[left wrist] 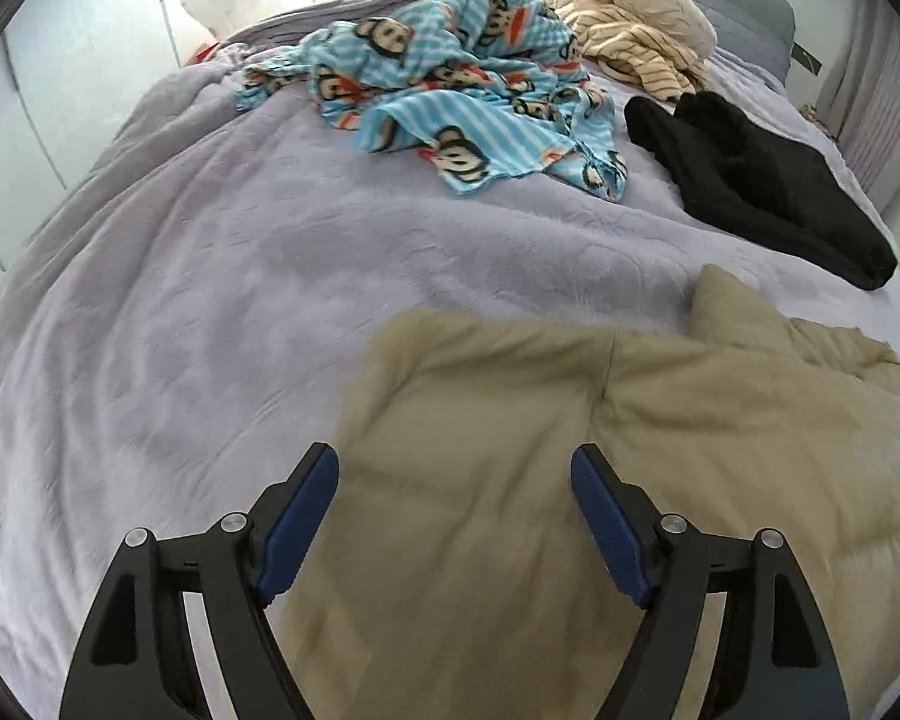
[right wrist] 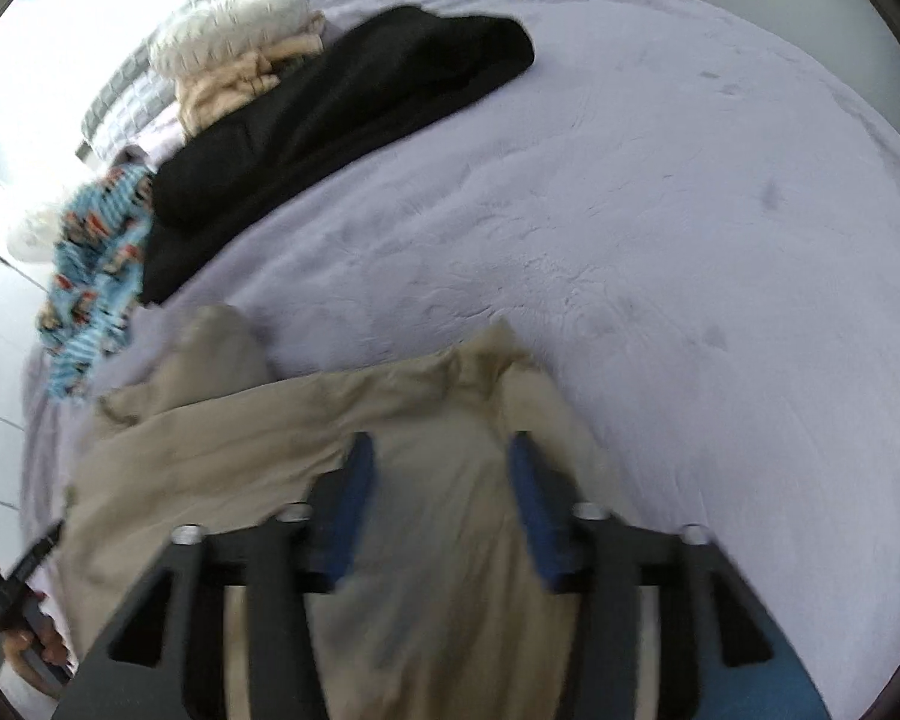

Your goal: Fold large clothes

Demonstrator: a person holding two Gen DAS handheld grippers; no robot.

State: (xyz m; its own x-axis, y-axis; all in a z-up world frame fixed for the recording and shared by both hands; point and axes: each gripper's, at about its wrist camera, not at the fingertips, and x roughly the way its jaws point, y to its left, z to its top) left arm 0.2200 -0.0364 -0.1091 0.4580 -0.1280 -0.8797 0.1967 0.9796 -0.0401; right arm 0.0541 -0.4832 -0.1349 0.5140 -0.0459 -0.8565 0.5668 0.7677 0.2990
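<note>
Left wrist view: my left claw (left wrist: pixel 455 531) hangs wide over the tan garment (left wrist: pixel 570 450) at the bed's (left wrist: pixel 180 312) near edge; my right claw (right wrist: pixel 441 504), half-open, should pinch one layer squarely.

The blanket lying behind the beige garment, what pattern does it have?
Light blue stripes with cartoon monkey faces on the blanket; the left wrist view shows it best.
</note>
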